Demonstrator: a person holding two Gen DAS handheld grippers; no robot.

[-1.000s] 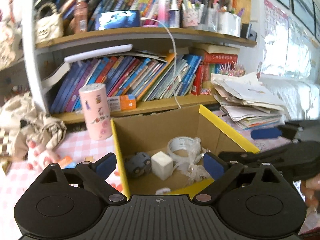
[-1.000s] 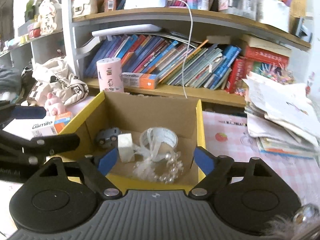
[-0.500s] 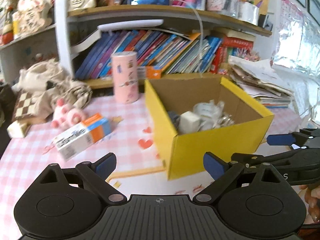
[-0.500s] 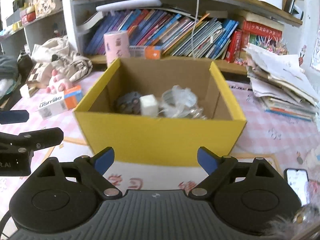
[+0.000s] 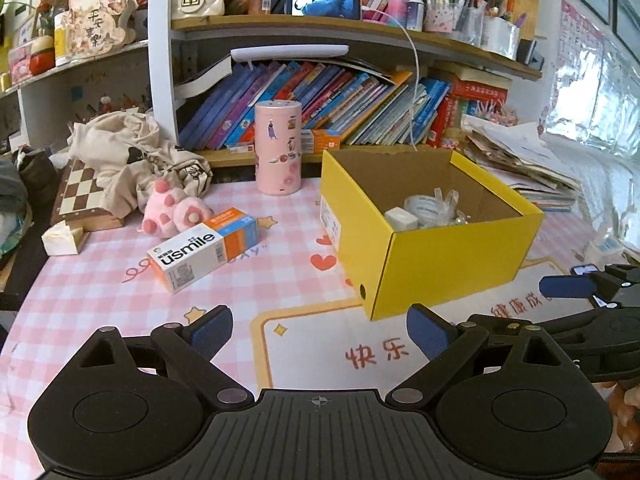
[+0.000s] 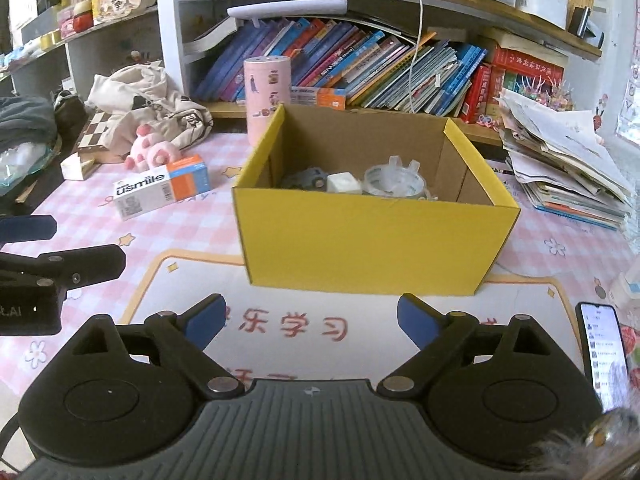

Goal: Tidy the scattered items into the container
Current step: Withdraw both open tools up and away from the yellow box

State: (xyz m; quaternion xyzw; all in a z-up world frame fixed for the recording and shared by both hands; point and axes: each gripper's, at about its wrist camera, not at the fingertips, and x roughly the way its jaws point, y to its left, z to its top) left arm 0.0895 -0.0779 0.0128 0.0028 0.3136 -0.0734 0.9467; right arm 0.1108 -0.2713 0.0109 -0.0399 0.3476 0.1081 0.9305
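**Both grippers empty before the box**

The left gripper (image 5: 319,334) and right gripper (image 6: 311,318) hover with jaws spread wide, holding nothing, in front of the yellow box (image 6: 372,240). The usmile carton (image 5: 203,249) lies left of the box.

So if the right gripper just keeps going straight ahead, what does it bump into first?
Most likely the near wall of the yellow box. The right gripper points at it, jaws open, with only bare mat between, though depth is hard to judge.
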